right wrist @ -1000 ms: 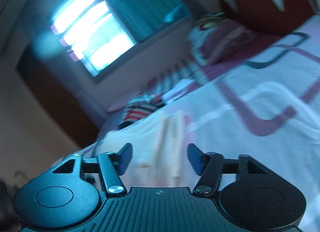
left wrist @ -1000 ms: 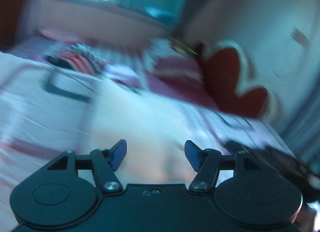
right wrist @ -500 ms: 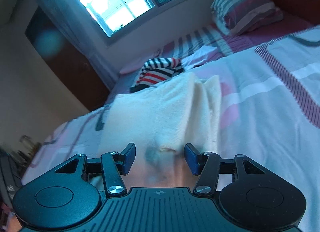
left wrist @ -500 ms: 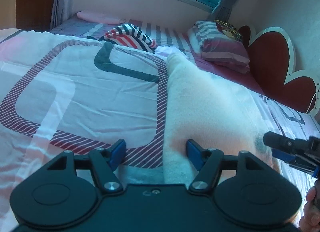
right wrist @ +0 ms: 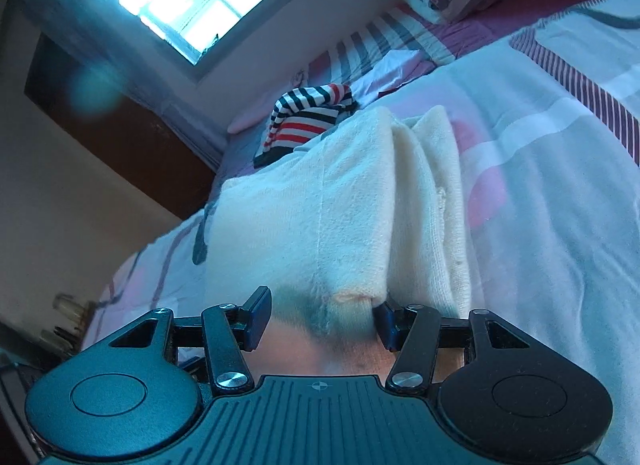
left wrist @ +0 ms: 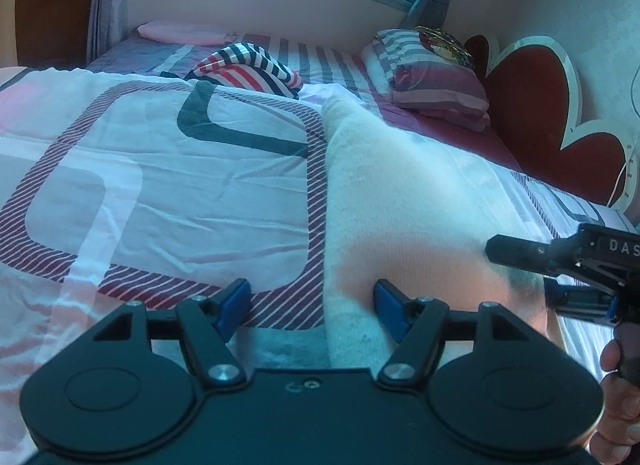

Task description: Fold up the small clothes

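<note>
A cream knitted garment [left wrist: 400, 185] lies stretched out on the patterned bedcover [left wrist: 160, 169], running away from me. My left gripper [left wrist: 312, 293] is open at the garment's near left corner, with the left edge of the cloth between its blue fingers. The right gripper [left wrist: 520, 271] comes in from the right at the near right corner. In the right wrist view the garment [right wrist: 320, 193] shows a fold along its right side. The right gripper [right wrist: 320, 305] straddles the near hem and its jaws are closing, with cloth between them.
A striped red, white and dark garment [left wrist: 248, 65] lies bunched further up the bed. Pillows [left wrist: 432, 77] sit by the red headboard [left wrist: 532, 105]. A pink folded item [left wrist: 180, 31] lies under the window. A hand [left wrist: 612, 405] holds the right gripper.
Both grippers have dropped and tipped down onto the near end of the cream garment. The blur has gone. The right jaws have narrowed a little around the hem.
</note>
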`<move>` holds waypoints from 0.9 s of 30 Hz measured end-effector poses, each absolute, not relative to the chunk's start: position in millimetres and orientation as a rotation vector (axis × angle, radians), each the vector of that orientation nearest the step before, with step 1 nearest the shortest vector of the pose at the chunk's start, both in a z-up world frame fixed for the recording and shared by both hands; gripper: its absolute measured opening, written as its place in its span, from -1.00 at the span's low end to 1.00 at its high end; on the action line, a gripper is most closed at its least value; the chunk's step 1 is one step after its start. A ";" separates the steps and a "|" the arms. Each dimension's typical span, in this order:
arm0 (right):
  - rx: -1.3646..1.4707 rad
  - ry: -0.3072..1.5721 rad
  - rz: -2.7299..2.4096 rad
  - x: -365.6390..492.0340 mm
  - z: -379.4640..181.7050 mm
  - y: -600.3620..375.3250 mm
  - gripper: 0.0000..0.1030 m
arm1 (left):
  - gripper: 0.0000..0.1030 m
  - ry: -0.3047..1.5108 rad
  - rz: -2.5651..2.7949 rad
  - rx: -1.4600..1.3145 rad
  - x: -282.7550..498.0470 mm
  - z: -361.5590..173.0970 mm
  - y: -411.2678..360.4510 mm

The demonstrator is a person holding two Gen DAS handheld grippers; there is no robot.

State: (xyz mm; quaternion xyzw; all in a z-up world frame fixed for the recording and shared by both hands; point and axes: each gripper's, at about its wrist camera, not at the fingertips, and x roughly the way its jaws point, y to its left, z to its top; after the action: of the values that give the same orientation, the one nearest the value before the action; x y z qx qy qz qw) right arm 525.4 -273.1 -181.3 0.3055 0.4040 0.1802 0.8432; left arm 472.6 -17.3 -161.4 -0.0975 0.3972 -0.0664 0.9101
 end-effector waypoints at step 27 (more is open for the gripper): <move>0.172 0.748 0.368 498.8 -145.9 -233.7 -0.73 | 0.32 0.772 -0.301 -0.037 485.7 -136.5 -48.7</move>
State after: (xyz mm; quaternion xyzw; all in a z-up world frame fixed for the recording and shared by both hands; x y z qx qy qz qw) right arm 498.8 -233.7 -145.9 0.0833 0.3627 0.1785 0.9109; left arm 485.7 -48.7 -136.5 -0.0180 0.3751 -0.1460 0.9152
